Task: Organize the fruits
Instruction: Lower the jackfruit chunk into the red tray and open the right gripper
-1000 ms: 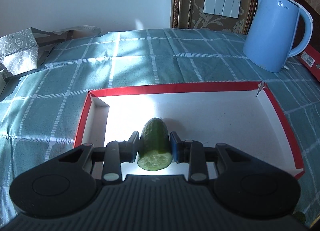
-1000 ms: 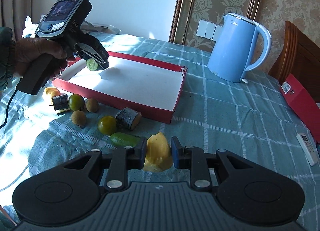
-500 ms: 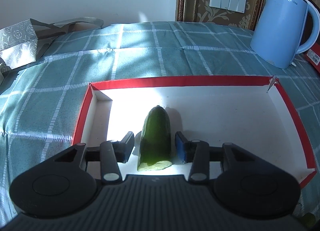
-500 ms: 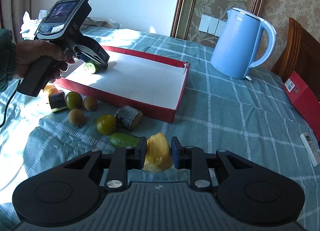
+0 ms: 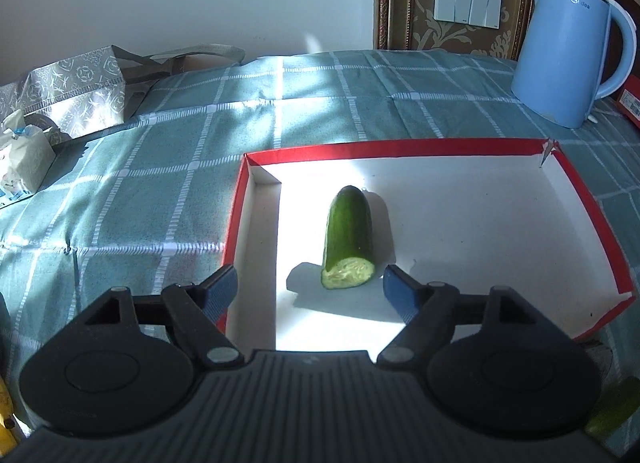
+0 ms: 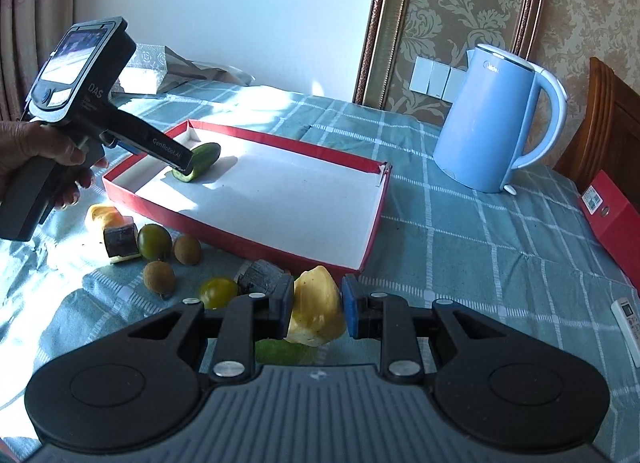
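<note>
A cut cucumber piece (image 5: 348, 239) lies on the white floor of the red-rimmed box (image 5: 392, 147), near its left end. My left gripper (image 5: 310, 283) sits just behind the cut end, its jaws opening, and neither blue pad touches the cucumber. The right wrist view shows the cucumber (image 6: 202, 161) in the box (image 6: 280, 251), with the left gripper (image 6: 180, 157) held by a hand. My right gripper (image 6: 316, 305) is shut on a yellow fruit chunk (image 6: 316, 311), held above the cloth in front of the box.
Loose on the cloth before the box lie a green round fruit (image 6: 154, 241), two kiwis (image 6: 187, 249), a yellow-green fruit (image 6: 218, 291) and dark chunks (image 6: 120, 241). A blue kettle (image 6: 492, 123) stands far right. A red carton (image 6: 612, 223) and a remote (image 6: 628, 319) lie right.
The left jaws have spread and let go of the cucumber, which now lies flat in the box, and the gripper has drawn back from it. The right gripper still holds the yellow chunk.
</note>
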`<state>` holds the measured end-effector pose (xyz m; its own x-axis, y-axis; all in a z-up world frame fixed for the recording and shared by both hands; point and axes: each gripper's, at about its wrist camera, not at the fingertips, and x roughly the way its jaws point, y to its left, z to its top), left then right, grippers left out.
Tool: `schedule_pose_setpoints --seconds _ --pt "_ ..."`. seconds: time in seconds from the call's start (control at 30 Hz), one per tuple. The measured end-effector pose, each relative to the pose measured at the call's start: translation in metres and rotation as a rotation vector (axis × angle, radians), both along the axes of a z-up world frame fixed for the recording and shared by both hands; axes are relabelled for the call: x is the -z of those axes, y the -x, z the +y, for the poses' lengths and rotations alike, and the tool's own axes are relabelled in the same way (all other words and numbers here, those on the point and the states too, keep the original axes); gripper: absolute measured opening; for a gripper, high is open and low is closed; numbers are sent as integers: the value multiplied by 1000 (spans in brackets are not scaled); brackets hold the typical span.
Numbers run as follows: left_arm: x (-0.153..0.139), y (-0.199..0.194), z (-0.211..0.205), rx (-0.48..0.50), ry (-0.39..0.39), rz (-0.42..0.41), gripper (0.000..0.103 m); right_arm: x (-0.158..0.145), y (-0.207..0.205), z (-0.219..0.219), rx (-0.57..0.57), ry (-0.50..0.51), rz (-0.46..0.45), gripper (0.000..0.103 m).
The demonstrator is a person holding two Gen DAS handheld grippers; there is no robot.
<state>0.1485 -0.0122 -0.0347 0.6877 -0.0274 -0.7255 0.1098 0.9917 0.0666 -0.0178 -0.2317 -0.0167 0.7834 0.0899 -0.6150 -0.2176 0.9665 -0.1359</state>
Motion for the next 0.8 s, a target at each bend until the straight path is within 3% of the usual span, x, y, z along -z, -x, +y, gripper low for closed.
schedule_pose_setpoints --seconds 0.23,0.53,0.8 --pt "-22 47 26 -58 52 -44 79 -6 -46 18 -72 -4 -48 25" --pt "-30 104 59 -166 82 -35 82 26 -127 35 -83 -50 27 25" --pt "-22 132 70 -221 64 -18 82 47 -154 38 -82 -36 49 28"
